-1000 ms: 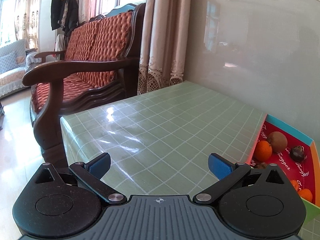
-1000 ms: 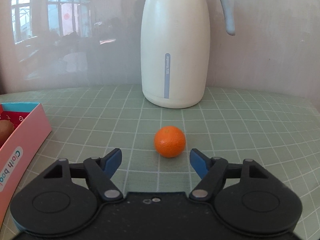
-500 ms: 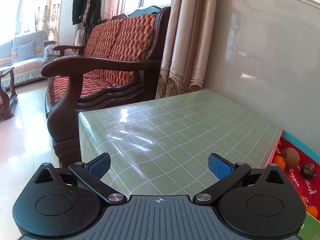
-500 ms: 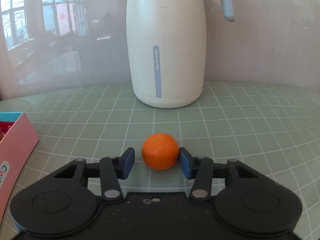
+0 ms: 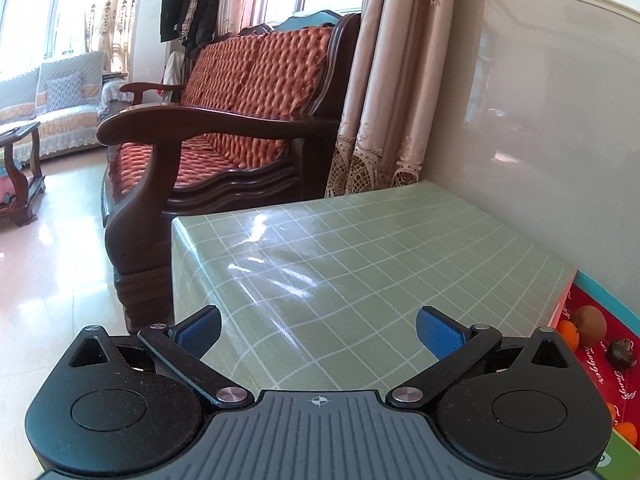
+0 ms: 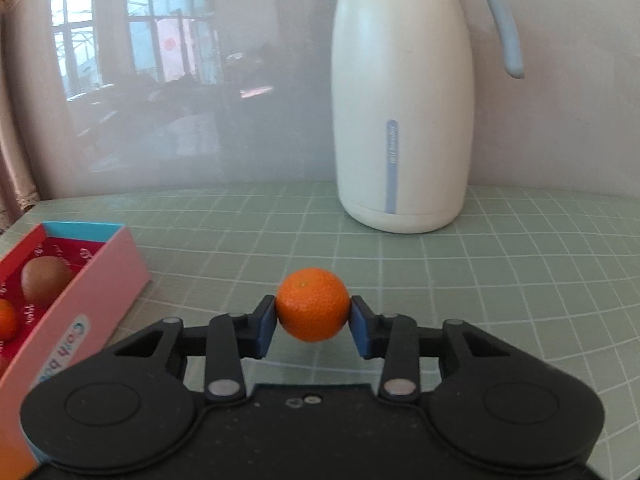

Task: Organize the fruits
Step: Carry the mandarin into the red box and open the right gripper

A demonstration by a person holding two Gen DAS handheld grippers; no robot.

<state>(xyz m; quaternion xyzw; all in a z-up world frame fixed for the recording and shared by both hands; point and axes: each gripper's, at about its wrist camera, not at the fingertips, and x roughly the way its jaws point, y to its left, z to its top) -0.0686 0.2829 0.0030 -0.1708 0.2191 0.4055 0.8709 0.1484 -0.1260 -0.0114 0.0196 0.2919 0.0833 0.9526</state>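
A small tangerine (image 6: pixel 313 304) sits between the blue pads of my right gripper (image 6: pixel 313 313). Both pads press on its sides as the jaws are still closing, and the fruit seems to hang just above the green checked tablecloth (image 6: pixel 480 280). To the left lies a pink box with a red lining (image 6: pixel 92 300), holding a brown kiwi (image 6: pixel 44 286) and another tangerine (image 6: pixel 6 318). In the left wrist view the same box (image 5: pixel 600 292) shows at the right edge with several fruits. My left gripper (image 5: pixel 318 332) hovers open over the cloth, with nothing between its fingers.
A tall white thermos jug (image 6: pixel 402 120) stands at the back against the glossy wall. The table's left edge (image 5: pixel 176 240) drops off toward a wooden sofa with orange cushions (image 5: pixel 240 120) and a curtain (image 5: pixel 384 100).
My right gripper's jaws went from wide apart to gripping the tangerine, and its view swung left so more of the box shows. The left wrist view turned left, pushing the box toward the right edge.
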